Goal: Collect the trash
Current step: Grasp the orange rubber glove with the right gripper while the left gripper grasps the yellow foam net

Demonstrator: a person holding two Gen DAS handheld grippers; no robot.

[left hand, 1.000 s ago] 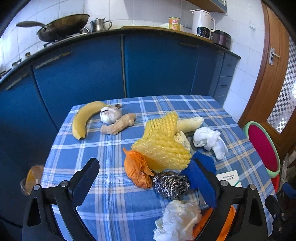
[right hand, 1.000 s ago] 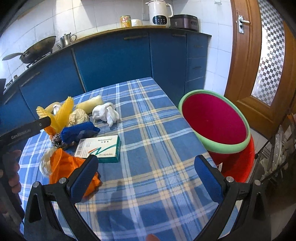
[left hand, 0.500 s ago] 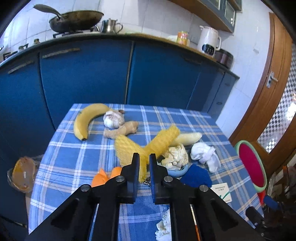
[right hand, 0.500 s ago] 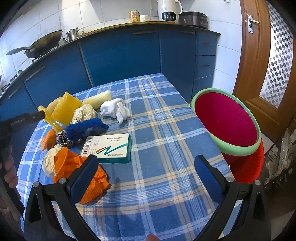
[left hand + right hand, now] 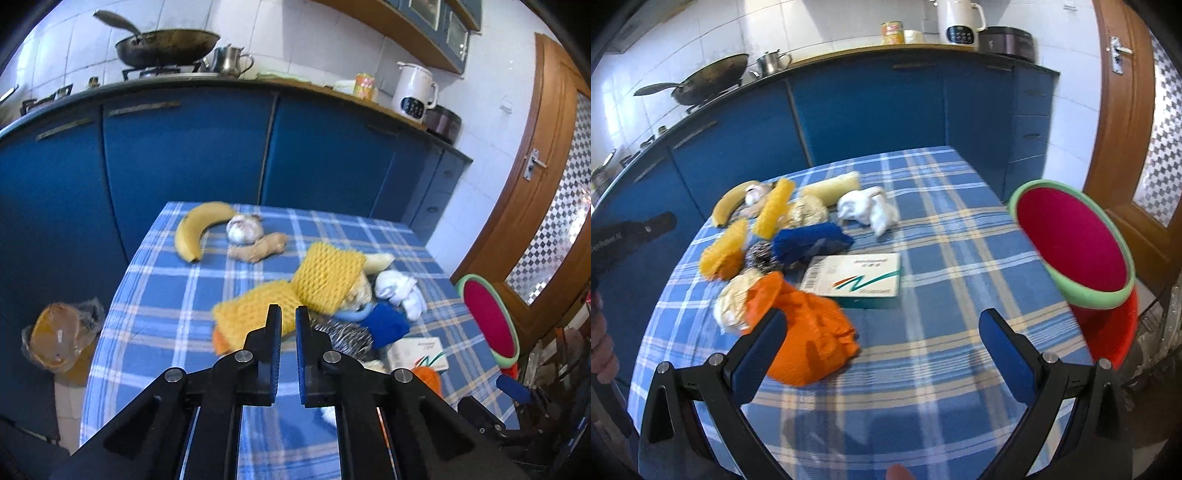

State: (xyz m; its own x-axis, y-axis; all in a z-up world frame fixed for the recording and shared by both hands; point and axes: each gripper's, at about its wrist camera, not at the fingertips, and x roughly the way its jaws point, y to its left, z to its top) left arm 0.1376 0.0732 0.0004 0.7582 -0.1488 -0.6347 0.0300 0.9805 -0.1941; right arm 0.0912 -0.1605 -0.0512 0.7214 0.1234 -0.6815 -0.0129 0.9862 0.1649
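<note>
My left gripper (image 5: 288,310) is shut on the near corner of a yellow foam net (image 5: 328,277). The net folds over a heap of trash on the blue checked table (image 5: 166,295). My right gripper (image 5: 882,317) is open and holds nothing. It hangs low over the table's near side, with a crumpled orange bag (image 5: 809,339) beside its left finger. In the heap are a blue cloth (image 5: 809,240), a steel scourer (image 5: 761,254), a white tissue (image 5: 868,210) and a medicine box (image 5: 860,277). A red bin with a green rim (image 5: 1071,240) stands off the table's right edge.
A banana (image 5: 195,232), a garlic bulb (image 5: 243,232) and a piece of ginger (image 5: 258,249) lie at the table's far left. Blue kitchen cabinets (image 5: 184,155) stand behind the table. A plastic bag (image 5: 59,336) sits on the floor to the left, and a wooden door (image 5: 1126,110) is at the right.
My left gripper shut on the yellow net and drew back and up; the net went from a flat fan to a fold. My right gripper stayed open and shifted slightly toward the orange bag.
</note>
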